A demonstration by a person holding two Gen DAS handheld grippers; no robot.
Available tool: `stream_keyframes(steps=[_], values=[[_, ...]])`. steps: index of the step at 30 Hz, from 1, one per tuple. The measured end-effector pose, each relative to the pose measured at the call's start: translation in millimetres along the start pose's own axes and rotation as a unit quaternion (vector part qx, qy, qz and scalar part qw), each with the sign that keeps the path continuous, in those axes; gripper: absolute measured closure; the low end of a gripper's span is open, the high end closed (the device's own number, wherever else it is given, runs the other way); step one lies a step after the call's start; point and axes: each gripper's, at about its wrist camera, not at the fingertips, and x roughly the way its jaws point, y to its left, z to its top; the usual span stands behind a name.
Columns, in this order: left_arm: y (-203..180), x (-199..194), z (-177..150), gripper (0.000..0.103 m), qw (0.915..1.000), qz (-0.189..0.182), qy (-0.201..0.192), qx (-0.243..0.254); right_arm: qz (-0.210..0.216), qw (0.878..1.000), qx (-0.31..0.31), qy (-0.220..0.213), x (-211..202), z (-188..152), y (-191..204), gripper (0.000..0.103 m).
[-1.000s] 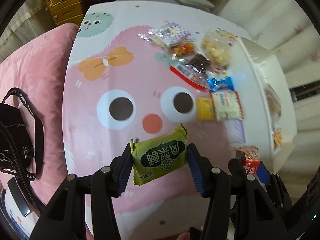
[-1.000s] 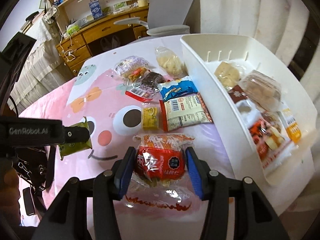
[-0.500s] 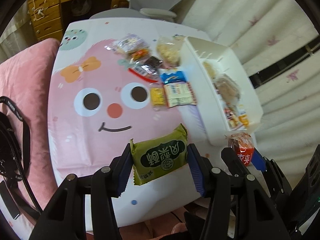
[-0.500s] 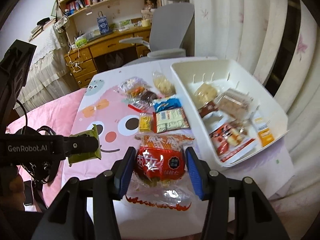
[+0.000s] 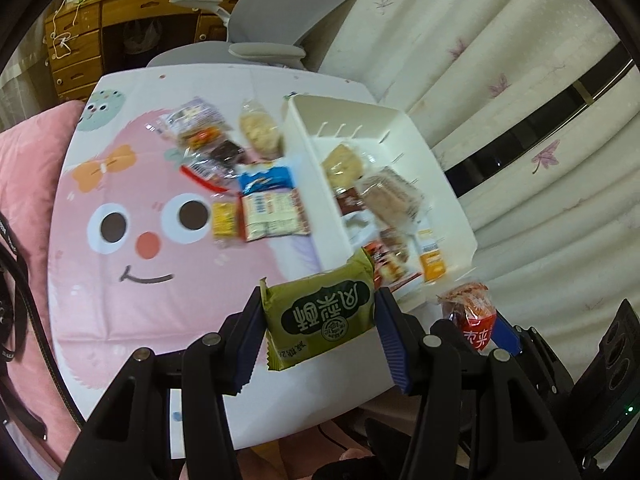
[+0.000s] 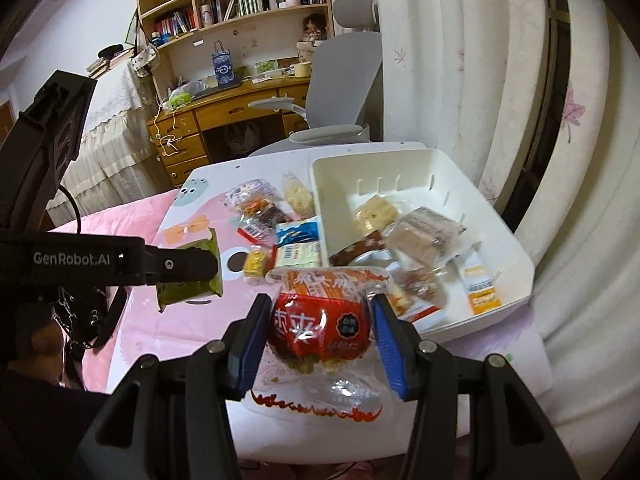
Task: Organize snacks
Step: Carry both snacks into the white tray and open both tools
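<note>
My left gripper [image 5: 318, 320] is shut on a green snack packet [image 5: 320, 314] and holds it high above the table's near edge. My right gripper [image 6: 318, 330] is shut on a red and clear snack bag [image 6: 320, 320], also lifted, near the front corner of the white bin [image 6: 516, 240]. The bin [image 5: 452, 196] holds several wrapped snacks. The green packet also shows in the right wrist view [image 6: 188, 276], and the red bag in the left wrist view [image 5: 472, 316]. Several loose snacks [image 5: 256, 184] lie on the pink cartoon tablecloth [image 5: 120, 288] left of the bin.
A grey office chair [image 6: 340, 80] stands behind the table, with a wooden desk [image 6: 224, 116] and bookshelves beyond. White curtains [image 6: 460, 60] hang on the right. A pink cushion [image 5: 24, 168] and a black bag strap [image 5: 16, 264] lie to the left.
Both grippers have risen and pulled back from the table, still holding their snacks. The left view has swung right, so the bin now sits behind the green packet.
</note>
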Motion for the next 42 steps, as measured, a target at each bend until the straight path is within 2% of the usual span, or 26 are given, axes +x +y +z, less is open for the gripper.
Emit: stream_keyframes(steps=[9,18,28,30,32,37,42], values=[[-56,22,12,0.051,0.9995,0.007,-0.029,-0.013,0.016,0.999,-0.036,-0.010,-4,18,-61,0.052],[-103,57,34,0.051,0.9985,0.010,-0.048,-0.026,0.033,0.997,-0.065,-0.014,10,39,-119,0.051],[-126,84,55,0.050,0.9984,0.020,-0.044,-0.031,0.038,0.995,-0.089,-0.009,29,59,-156,0.049],[-128,88,57,0.045,0.9983,0.025,-0.041,-0.033,0.032,0.995,-0.090,-0.008,33,61,-159,0.048],[-127,92,59,0.025,0.9982,0.030,-0.036,-0.036,0.030,0.996,-0.087,-0.008,38,65,-163,0.047],[-122,93,61,0.024,0.9972,0.046,-0.036,-0.046,0.029,0.996,-0.080,0.016,56,69,-169,0.045],[-113,89,60,0.023,0.9959,0.065,-0.031,-0.055,0.037,0.996,-0.079,0.021,63,72,-169,0.042]])
